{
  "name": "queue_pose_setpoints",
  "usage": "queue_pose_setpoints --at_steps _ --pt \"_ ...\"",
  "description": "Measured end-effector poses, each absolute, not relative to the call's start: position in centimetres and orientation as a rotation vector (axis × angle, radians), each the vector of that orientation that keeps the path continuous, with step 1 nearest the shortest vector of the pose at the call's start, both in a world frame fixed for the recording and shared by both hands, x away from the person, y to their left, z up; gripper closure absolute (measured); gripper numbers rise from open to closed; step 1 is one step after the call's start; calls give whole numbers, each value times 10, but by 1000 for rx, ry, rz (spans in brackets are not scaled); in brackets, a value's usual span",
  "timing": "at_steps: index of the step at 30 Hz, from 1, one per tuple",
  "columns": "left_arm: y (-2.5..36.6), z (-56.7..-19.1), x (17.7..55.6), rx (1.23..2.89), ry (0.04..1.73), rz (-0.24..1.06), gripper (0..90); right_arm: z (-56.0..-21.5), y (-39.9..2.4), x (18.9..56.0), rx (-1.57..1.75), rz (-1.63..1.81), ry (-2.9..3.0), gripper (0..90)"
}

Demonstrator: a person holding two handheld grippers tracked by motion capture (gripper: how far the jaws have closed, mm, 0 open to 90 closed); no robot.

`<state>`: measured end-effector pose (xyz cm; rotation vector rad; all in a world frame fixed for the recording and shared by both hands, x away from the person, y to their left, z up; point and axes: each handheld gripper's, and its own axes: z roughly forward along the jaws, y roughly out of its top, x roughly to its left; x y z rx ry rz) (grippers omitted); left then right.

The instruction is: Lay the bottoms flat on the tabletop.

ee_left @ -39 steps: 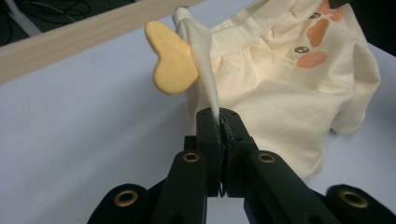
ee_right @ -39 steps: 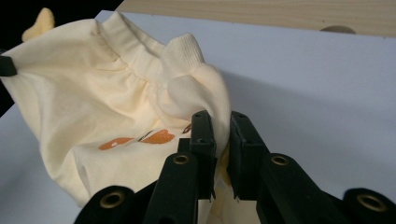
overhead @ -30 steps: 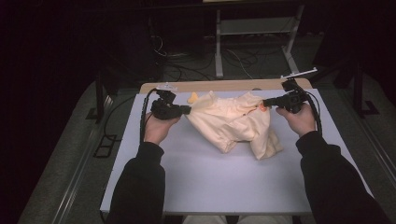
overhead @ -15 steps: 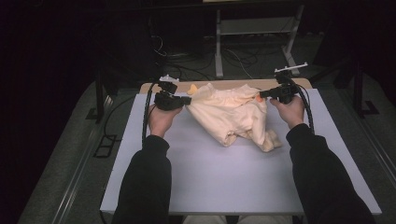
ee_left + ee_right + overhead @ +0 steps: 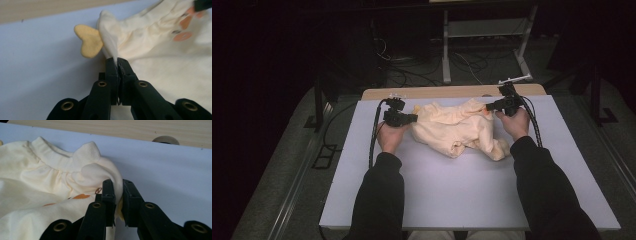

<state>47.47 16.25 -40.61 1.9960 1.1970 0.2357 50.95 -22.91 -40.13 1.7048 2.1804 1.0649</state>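
- The cream garment (image 5: 457, 131) looks light, soft and floppy; it will sag and bunch, so I judge edges and seams the best places to hold
- It lies crumpled on the far half of the white table (image 5: 462, 195), between both hands
- The left gripper (image 5: 117, 62) is clamped on a thin fold beside a yellow heart-shaped tab (image 5: 89, 43)
- The right gripper (image 5: 118, 185) pinches a bunched fold near the ribbed collar (image 5: 62, 157)

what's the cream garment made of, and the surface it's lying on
Cream garment: looks like soft knit cotton jersey, matte; it gathers in small folds and its collar is ribbed. White surface: smooth, flat, matte sheet, perhaps laminate or board, hard to tell. Behind it a strip with pale wood grain.
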Motion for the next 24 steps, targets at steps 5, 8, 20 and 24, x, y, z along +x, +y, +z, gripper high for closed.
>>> queue_pose_setpoints --at_steps 5,8,20,24 --pt "173 -420 473 1990 1227 207 861 -403 -230 511 1705 1046 2161 801" --pt "175 -419 474 1964 1218 203 861 -404 -231 512 1703 1051 2148 802" --pt "166 -421 474 1959 1228 283 859 -404 -229 513 1682 1072 2081 802" --pt "166 -432 475 1952 1261 256 859 -419 -232 513 1748 1049 2079 801"
